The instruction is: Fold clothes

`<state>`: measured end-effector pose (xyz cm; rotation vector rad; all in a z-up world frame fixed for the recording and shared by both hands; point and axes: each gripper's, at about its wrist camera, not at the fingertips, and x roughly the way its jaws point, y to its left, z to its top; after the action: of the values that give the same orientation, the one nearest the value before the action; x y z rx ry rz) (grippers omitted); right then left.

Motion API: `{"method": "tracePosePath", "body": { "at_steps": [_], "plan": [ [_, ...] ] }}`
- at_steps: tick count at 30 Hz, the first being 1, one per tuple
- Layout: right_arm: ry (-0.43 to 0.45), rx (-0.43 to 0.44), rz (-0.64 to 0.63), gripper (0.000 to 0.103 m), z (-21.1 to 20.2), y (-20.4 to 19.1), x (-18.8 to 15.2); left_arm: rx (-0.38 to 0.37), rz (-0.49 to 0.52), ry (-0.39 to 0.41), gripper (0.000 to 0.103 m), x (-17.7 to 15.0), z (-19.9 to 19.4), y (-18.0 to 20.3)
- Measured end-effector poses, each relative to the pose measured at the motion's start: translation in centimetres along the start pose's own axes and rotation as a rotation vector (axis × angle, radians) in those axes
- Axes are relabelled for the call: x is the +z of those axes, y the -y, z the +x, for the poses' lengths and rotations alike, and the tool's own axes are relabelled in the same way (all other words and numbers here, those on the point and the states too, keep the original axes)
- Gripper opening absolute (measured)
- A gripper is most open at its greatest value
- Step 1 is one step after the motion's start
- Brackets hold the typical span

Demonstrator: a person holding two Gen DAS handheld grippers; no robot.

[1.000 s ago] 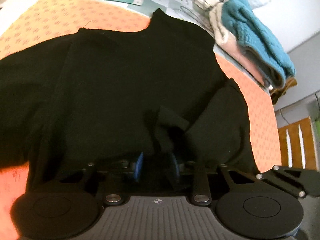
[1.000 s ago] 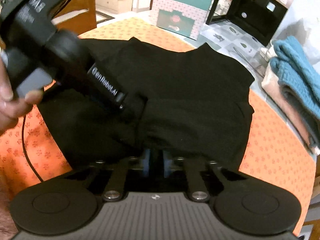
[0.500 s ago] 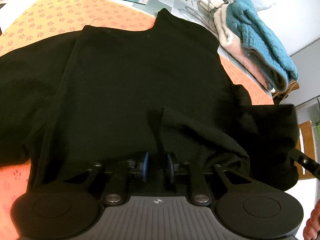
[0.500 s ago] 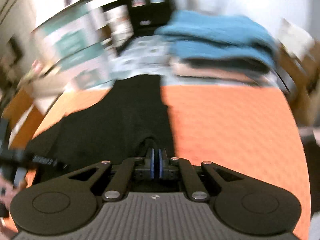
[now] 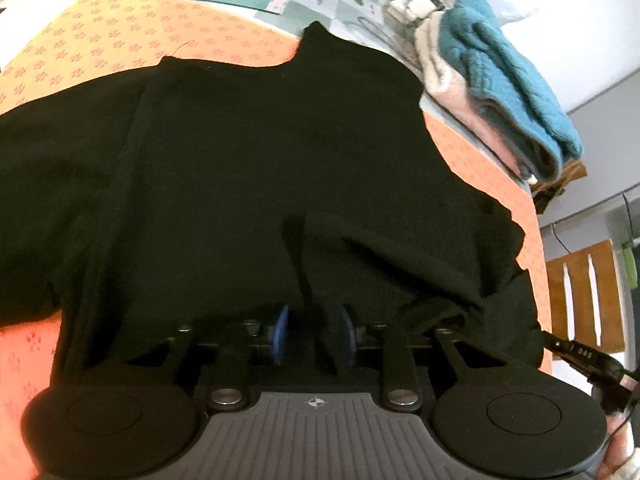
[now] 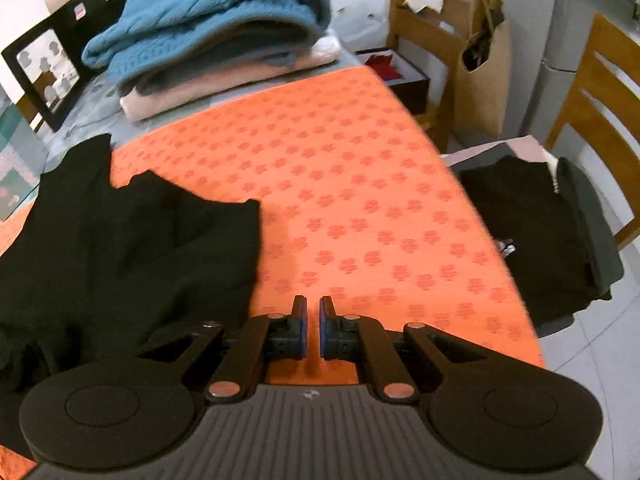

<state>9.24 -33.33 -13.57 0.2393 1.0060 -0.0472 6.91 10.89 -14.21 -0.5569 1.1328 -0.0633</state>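
Left wrist view was filled by a black sweater (image 5: 260,152) spread over the orange tabletop (image 5: 100,40), its collar toward the upper centre of the frame. A fold of its cloth was seen pinched between the narrowed jaws of the left gripper (image 5: 310,334) at the lower centre. A sleeve was seen bunched at the lower right. Folded knitwear (image 5: 500,92) was stacked at the upper right.

Right wrist view showed the right gripper (image 6: 313,320) nearly closed and holding nothing, above bare cloth at the lower centre. The sweater lay rumpled at the left of the frame. The garment was judged only partly folded, with the body left to be doubled over.
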Motion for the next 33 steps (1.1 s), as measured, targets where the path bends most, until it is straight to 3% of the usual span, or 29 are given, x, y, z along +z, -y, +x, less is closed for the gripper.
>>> {"method": "tracePosePath", "body": {
  "at_steps": [5,7,12,14,15,16,18,29,33],
  "plan": [
    [0.003,0.002,0.002,0.013,-1.0,0.8,-0.2,0.029,0.034,-0.031,0.039,-0.1,0.9,1.6],
    [0.006,0.002,0.009,0.013,-1.7,1.3,-0.5,0.041,0.047,-0.043,0.047,-0.2,1.3,2.2],
    [0.016,0.006,0.044,0.014,-2.9,2.1,-1.1,0.093,0.097,-0.063,0.051,-0.5,2.1,4.1],
    [0.016,0.007,0.049,0.014,-3.2,2.2,-1.4,0.136,0.139,-0.054,0.041,-0.7,2.3,4.9],
    [0.016,0.006,0.05,0.014,-3.3,2.2,-1.5,0.151,0.163,-0.049,0.023,-0.8,2.3,5.2],
    [0.015,0.006,0.05,0.015,-3.3,2.2,-1.7,0.167,0.188,-0.043,0.012,-1.0,2.4,5.5],
    [0.014,0.008,0.051,0.015,-3.4,2.1,-1.8,0.168,0.195,-0.018,0.007,-0.9,1.9,5.6],
    [0.032,0.009,0.009,0.016,-4.5,1.2,-1.7,0.151,0.181,0.155,0.007,3.0,-5.7,3.5],
    [0.029,0.025,-0.019,0.018,-4.6,0.4,-1.7,0.154,0.185,0.175,0.007,4.1,-7.6,2.4]
  ]
}}
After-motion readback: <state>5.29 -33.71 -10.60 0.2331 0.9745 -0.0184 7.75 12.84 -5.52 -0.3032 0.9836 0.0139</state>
